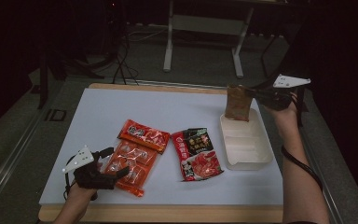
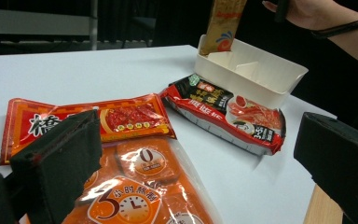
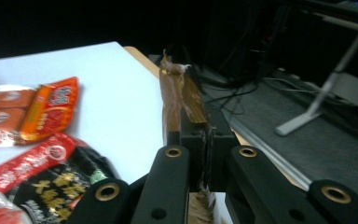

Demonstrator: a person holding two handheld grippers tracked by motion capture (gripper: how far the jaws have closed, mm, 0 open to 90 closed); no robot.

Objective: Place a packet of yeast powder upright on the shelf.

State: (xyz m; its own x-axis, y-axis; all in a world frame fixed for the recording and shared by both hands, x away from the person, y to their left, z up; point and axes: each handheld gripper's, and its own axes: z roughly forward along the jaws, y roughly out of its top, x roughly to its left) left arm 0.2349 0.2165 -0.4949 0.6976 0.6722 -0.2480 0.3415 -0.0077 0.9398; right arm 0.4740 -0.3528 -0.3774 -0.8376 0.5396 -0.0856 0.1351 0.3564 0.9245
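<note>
The brown sauce packet is being held upright by its top edge, its long axis running nearly vertical and its lower end hanging just inside the far end of the white divided tray, apparently not yet resting on the tray floor. It is being pinched by the right tongs, which are closed tight on the packet's crimped top, as is being shown in the right gripper view, where the packet is standing up between the pressed jaws. The tray lies directly below the right tongs, so the coming move is judged to be a short descent and a release. The left tongs are being held wide open and empty, well apart from the tray, over the orange multi-pack pouch at the near left of the white worktop.
</note>
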